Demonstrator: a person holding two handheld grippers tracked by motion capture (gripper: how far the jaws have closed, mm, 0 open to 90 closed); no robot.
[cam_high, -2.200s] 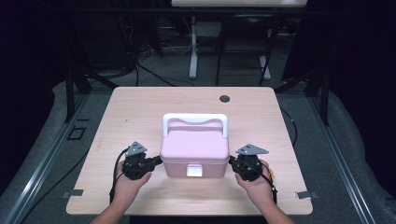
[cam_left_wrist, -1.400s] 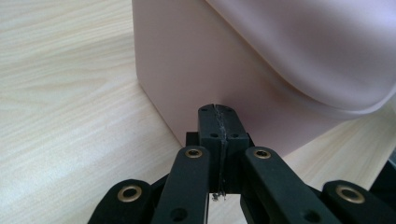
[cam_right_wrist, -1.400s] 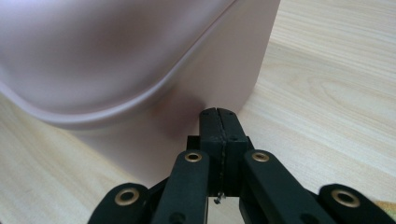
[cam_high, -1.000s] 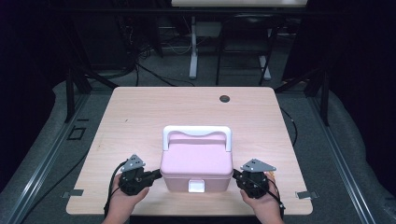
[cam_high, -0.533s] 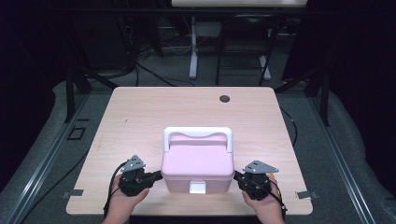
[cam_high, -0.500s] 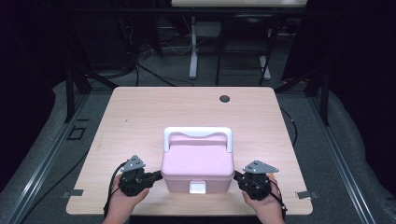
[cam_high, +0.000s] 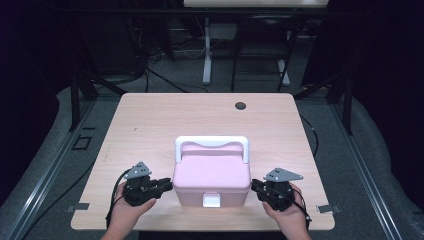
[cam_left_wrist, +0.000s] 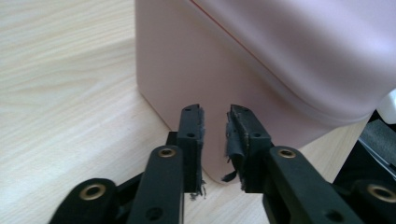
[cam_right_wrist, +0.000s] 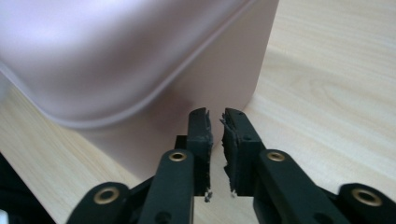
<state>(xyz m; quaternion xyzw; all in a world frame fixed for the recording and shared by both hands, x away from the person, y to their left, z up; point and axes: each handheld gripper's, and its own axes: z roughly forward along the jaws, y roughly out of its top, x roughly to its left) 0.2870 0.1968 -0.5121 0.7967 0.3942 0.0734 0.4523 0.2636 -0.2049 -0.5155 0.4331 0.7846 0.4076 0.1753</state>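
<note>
I find the pink box (cam_high: 211, 176) at the near edge of the table (cam_high: 150, 120), white handle (cam_high: 211, 141) folded toward the far side. The left gripper (cam_left_wrist: 215, 140) and right gripper (cam_right_wrist: 215, 137) flank its sides; both jaw pairs have just been opening to a narrow gap, nothing between them. I judge the box placed; I should back both tips straight away without nudging it.

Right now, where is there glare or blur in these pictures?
High view: sharp, evenly lit table, dark surroundings. Left gripper view: pink box close, its lid soft and washed pale. Right gripper view: box lid glares whitish at upper left; wood grain stays crisp.
</note>
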